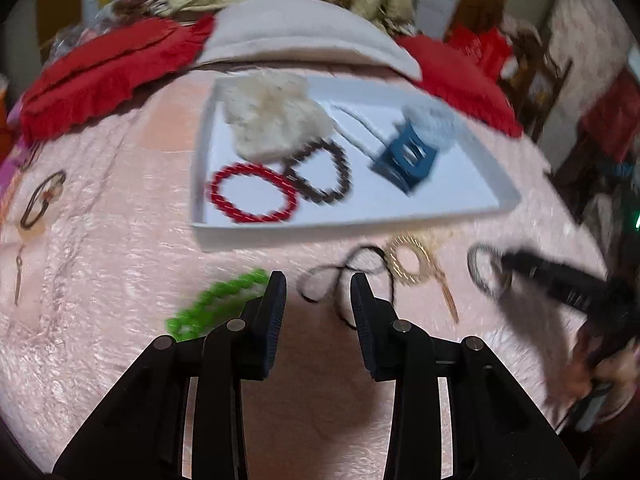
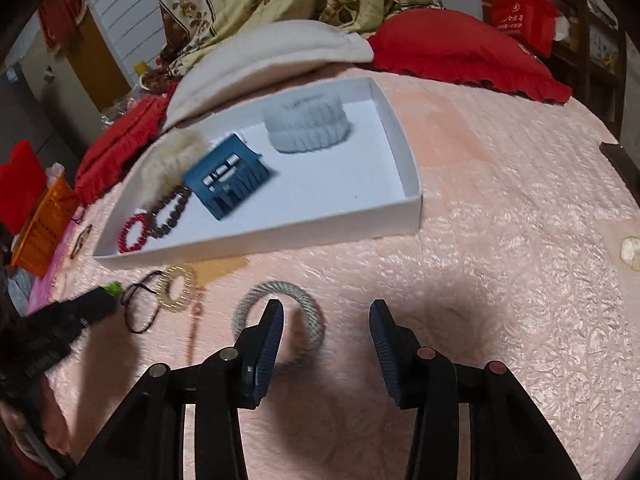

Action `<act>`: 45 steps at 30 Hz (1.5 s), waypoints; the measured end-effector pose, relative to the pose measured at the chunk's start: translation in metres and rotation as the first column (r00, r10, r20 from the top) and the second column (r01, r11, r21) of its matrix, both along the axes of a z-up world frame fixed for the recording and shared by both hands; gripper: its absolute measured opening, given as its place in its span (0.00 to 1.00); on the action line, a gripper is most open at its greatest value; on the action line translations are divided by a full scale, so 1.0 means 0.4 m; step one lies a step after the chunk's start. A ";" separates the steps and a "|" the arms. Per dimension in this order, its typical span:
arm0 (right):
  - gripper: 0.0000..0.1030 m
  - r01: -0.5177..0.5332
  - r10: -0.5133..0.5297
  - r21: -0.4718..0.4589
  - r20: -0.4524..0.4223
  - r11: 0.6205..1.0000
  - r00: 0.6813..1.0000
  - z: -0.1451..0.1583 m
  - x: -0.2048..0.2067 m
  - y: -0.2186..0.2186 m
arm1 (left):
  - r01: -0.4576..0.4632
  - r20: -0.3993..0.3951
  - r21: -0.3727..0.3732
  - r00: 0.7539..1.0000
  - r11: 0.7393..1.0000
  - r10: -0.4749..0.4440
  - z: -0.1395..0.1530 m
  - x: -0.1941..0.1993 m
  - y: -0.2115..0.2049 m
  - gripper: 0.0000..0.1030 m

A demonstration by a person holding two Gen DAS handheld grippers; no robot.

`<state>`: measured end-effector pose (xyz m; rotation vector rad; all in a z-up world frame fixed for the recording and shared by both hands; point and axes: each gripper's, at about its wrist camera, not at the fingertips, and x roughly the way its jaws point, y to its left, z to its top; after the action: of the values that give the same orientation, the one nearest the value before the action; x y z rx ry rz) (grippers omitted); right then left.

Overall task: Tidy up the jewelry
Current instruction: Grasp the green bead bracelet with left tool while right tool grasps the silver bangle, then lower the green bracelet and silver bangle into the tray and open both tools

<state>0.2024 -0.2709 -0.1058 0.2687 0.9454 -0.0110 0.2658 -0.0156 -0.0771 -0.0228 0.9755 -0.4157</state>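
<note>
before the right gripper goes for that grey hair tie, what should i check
1. Right gripper open: ok.
2. Right gripper empty: ok.
3. Grey hair tie lying flat on the pink bedspread: ok.
4. Tie between the fingers: not ok, it sits around the left finger.
5. Free room in the white tray: ok, near right corner is bare.
6. Left gripper out of the way: ok, over the black cord.

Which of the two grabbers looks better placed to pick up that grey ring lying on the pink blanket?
The right gripper, probably. Its open fingers already straddle one side of the grey ring. The left gripper is open too, but sits over the black cord.
</note>
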 end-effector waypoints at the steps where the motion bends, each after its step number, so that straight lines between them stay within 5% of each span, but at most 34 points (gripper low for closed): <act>1: 0.42 -0.001 0.001 -0.007 0.008 1.000 1.000 -0.002 0.000 0.002 | -0.027 0.003 -0.007 1.000 1.000 0.027 0.005 0.007 0.023 0.31; 7: 0.42 -0.011 0.013 -0.052 0.047 0.999 0.999 -0.009 0.002 0.022 | -0.183 -0.028 -0.082 0.983 0.980 0.181 -0.002 0.043 0.169 0.31; 21: 0.42 -0.020 0.033 -0.145 0.083 0.989 0.996 -0.020 -0.011 0.053 | -0.073 -0.003 0.096 0.997 0.993 0.074 -0.063 0.016 0.090 0.31; 23: 0.42 -0.020 0.033 -0.153 0.081 0.988 0.996 -0.020 -0.009 0.057 | -0.068 0.003 0.122 0.998 0.990 0.069 -0.065 0.009 0.082 0.08; 24: 0.42 -0.019 0.032 -0.159 0.079 0.987 0.996 -0.020 -0.008 0.059 | -0.069 0.004 0.126 0.998 0.990 0.069 -0.064 0.003 0.080 0.08; 29: 0.16 -0.014 0.023 -0.139 0.064 0.990 0.998 -0.015 -0.015 0.058 | -0.092 0.017 0.068 0.996 0.993 0.091 -0.034 -0.010 0.090 0.08; 32: 0.09 0.008 -0.004 -0.077 0.050 0.997 0.999 -0.012 -0.020 0.036 | -0.090 0.052 0.014 0.995 0.996 0.089 0.013 -0.020 0.102 0.08; 45: 0.07 0.029 -0.027 -0.019 0.102 0.999 0.994 0.092 -0.080 0.045 | -0.096 0.117 -0.106 0.987 0.990 0.108 0.114 -0.067 0.172 0.08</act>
<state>0.1706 -0.2530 -0.0691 0.2615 0.8399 -0.0323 0.2391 0.0533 -0.0314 -0.1359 0.8287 -0.3670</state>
